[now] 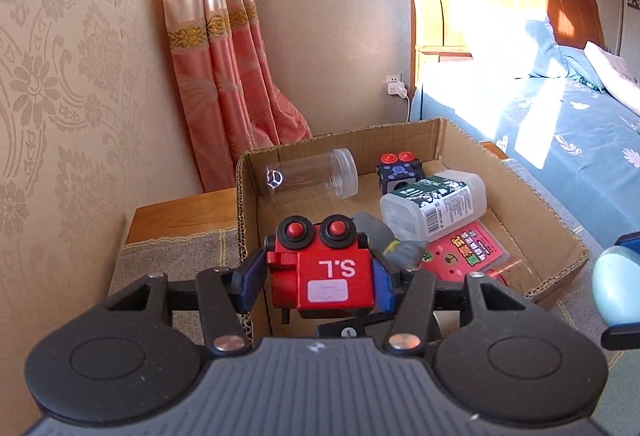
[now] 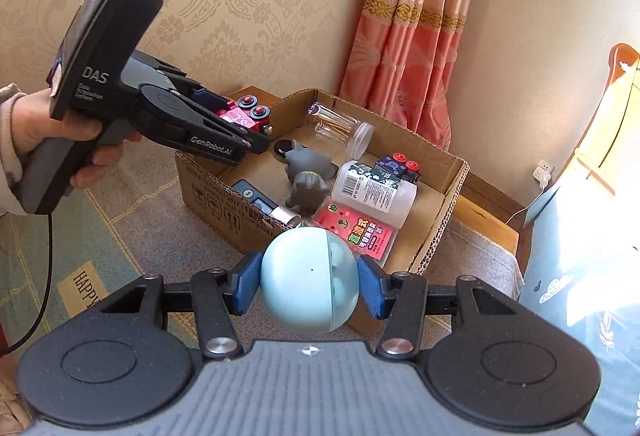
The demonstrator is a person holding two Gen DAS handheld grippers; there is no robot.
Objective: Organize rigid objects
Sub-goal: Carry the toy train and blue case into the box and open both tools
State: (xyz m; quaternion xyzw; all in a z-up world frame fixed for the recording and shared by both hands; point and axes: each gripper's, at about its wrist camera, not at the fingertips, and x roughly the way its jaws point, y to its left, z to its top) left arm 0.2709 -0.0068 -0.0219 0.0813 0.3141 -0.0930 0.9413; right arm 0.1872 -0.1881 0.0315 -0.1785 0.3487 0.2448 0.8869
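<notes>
The left gripper [image 1: 322, 278] holds a red toy block with two round black-and-red buttons on top [image 1: 320, 268]. In its own view the right blue pad touches the block's side, but the left blue pad [image 1: 250, 282] looks a tiny bit away from it, so I cannot tell if the squeeze is firm. The block (it has the letters S.L on it, upside down) hangs above the near edge of the open brown cardboard box [image 1: 556, 236].

The right gripper [image 2: 308, 284] squeezes a pale blue plastic ball [image 2: 306, 278] tight between its two blue pads. The ball is up in the air, just in front of the box and not inside it.

A hand [image 2: 56, 139] holds the left gripper's black handle.

Inside the box lie a clear plastic jar on its side [image 1: 316, 173], a dark blue toy block with red buttons [image 1: 398, 169], a white plastic bottle with a barcode label [image 1: 434, 205], a pink flat packet [image 1: 468, 252] and two grey rubber animal toys [image 2: 308, 171].

The box sits on a grey patterned cloth [image 2: 140, 203], near a bed with a blue flowered sheet [image 1: 560, 123].
</notes>
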